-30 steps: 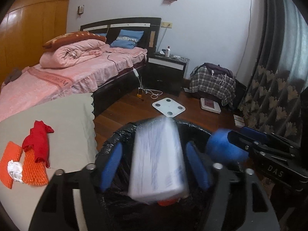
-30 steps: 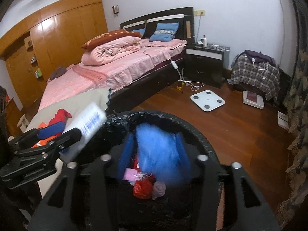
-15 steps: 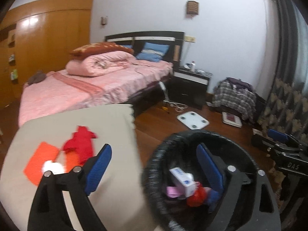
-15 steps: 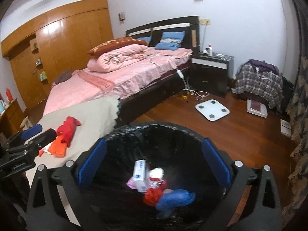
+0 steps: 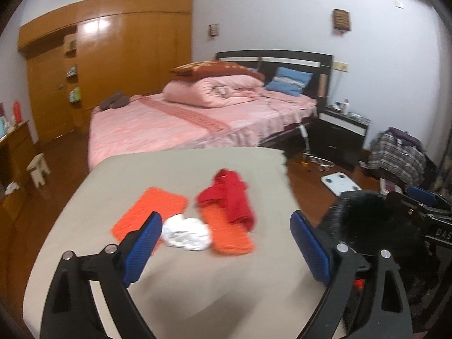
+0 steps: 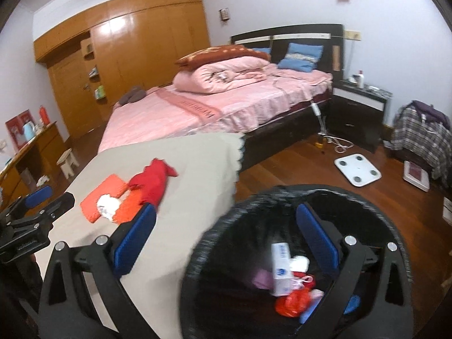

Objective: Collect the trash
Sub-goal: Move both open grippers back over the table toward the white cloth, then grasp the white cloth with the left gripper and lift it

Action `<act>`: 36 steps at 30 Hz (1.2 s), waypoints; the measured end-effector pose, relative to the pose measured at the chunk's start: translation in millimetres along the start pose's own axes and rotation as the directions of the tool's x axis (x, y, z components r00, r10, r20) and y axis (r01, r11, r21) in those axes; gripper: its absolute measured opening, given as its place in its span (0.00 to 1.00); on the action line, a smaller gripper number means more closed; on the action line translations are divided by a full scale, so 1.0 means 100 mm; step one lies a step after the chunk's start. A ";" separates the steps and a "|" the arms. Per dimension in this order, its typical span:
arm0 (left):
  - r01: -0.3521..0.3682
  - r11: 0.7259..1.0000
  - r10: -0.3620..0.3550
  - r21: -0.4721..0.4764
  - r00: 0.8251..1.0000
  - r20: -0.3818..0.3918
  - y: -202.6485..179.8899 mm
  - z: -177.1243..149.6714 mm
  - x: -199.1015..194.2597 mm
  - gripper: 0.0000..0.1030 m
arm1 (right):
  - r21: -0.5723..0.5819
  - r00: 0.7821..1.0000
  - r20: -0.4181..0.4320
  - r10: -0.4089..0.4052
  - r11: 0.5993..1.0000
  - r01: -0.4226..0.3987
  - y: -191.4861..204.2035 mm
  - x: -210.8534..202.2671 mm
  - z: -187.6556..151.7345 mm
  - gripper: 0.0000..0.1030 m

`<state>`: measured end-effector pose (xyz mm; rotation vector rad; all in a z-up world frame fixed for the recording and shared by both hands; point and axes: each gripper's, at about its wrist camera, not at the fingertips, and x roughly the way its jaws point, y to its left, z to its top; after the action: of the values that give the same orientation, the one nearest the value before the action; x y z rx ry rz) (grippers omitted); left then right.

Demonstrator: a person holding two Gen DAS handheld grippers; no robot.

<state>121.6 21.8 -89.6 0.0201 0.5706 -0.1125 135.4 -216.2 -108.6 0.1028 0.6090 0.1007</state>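
Both tools are empty with jaws spread wide, having just been opening: the left gripper (image 5: pixel 226 251) is held over the beige table (image 5: pixel 175 291), and the right gripper (image 6: pixel 226 243) straddles the table edge and the rim of the black-lined trash bin (image 6: pixel 226 214), which stands just beside the table. Nothing is seen between either pair of blue pads. In the bin, one white carton (image 6: pixel 281 268), one red bag (image 6: pixel 293 301), a pink scrap and something blue at the bottom can be made out; a full count is prevented by blur and shadow. On the table, four items remain in one touching cluster: one white crumpled wad (image 5: pixel 186 233), two orange mesh pieces (image 5: pixel 151 212) and one red cloth (image 5: pixel 231 197) draped over the farther end of one of them. Several faults are judged possible. If the wad is pinched, a mesh piece beneath may be snagged and dragged with it. If the red cloth is lifted by a single fold, it may unroll and trail short of the bin. The bin liner may be caught by the right tool's inner finger, which hangs close inside the rim. Collision between the two tools is also possible if both are sent to the same cluster. Beyond the table stands one bed (image 5: pixel 197 124).
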 end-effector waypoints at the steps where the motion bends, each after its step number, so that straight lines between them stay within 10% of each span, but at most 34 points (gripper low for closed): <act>1: -0.013 1.000 0.012 -0.011 1.000 -0.003 0.08 -0.01 0.03 0.88 | -0.008 1.000 0.001 0.007 1.000 -0.007 0.07 0.04 0.01 0.94; 30: -0.066 0.995 0.050 -0.069 0.976 -0.210 0.61 -0.37 1.43 0.87 | -0.056 0.995 -0.091 0.048 0.997 -0.054 0.73 1.20 0.01 0.94; 36: -0.039 0.996 0.018 -0.080 0.970 -0.241 0.57 -0.41 1.49 0.61 | -0.058 0.995 -0.088 0.053 0.997 -0.058 0.73 1.20 0.02 0.94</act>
<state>230.1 65.7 -205.2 -0.0411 0.8161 -0.0578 230.2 -129.4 -165.7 0.0565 0.6887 0.1777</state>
